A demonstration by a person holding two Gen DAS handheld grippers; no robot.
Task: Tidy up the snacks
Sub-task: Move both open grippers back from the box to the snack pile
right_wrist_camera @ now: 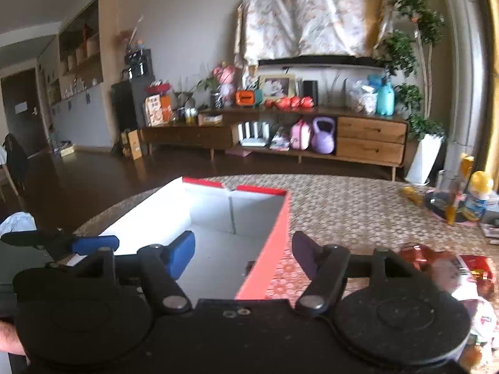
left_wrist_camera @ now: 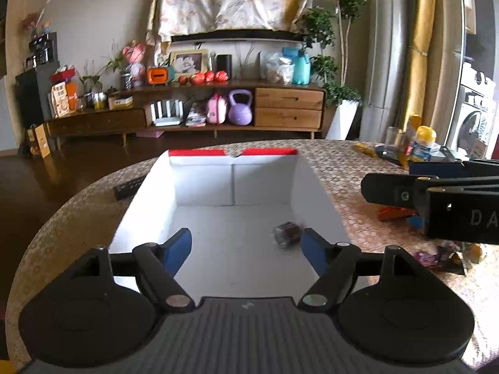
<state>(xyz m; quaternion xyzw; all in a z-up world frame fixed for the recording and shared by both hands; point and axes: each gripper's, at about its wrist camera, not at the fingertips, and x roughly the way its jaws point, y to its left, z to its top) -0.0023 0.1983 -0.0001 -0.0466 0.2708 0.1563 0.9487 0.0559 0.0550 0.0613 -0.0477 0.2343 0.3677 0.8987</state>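
A red box with a white inside [left_wrist_camera: 202,184] stands open on the round table. One small dark wrapped snack [left_wrist_camera: 287,233] lies on its floor, just left of my left gripper's right pad. My left gripper [left_wrist_camera: 246,233] hangs open over the box's near end, with nothing between its pads. The right gripper's black finger [left_wrist_camera: 389,191] reaches in from the right. In the right wrist view my right gripper [right_wrist_camera: 243,237] is open and empty, straddling the box's red side wall [right_wrist_camera: 268,255]. Loose red and purple snack packets [right_wrist_camera: 452,268] lie on the table to the right.
A woven mat [left_wrist_camera: 343,168] covers the table. Bottles and packets [left_wrist_camera: 418,143] crowd its far right edge. A black flat object [left_wrist_camera: 128,187] lies left of the box. More snack wrappers [left_wrist_camera: 443,255] sit right of the box. Beyond the table is dark floor and a sideboard.
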